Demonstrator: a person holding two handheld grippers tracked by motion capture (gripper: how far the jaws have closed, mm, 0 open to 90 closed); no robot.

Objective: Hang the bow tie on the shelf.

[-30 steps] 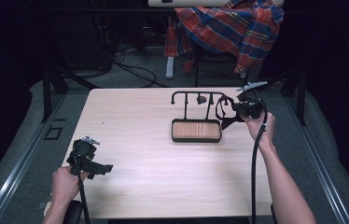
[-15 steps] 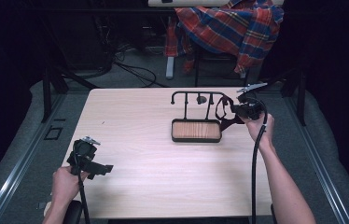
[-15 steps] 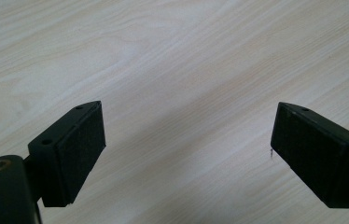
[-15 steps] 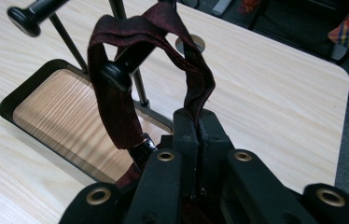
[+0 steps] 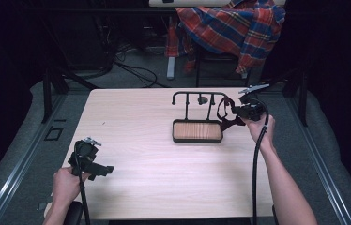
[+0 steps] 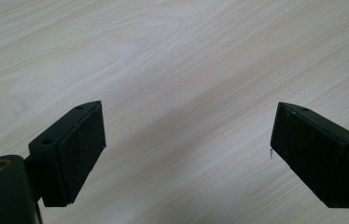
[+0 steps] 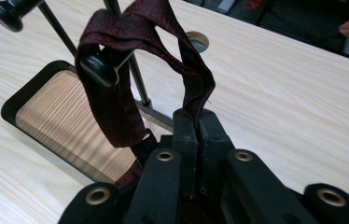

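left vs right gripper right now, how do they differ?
The black left gripper has its jaws spread wide with nothing between them; the black right gripper is clamped shut on a dark red fabric strap.

The left hangs over bare light wood table near the front left edge; the right sits by the black metal rack with a wooden tray base, where the strap loops over a peg.

Both are hand-held and trail cables.

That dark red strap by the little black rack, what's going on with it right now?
A person holds a gripper in each hand at a wooden table. The right gripper is shut on the dark red strap, which loops over a knobbed arm of the black rack, above its wood-lined tray. The left gripper hangs open over bare table at the near left, holding nothing.
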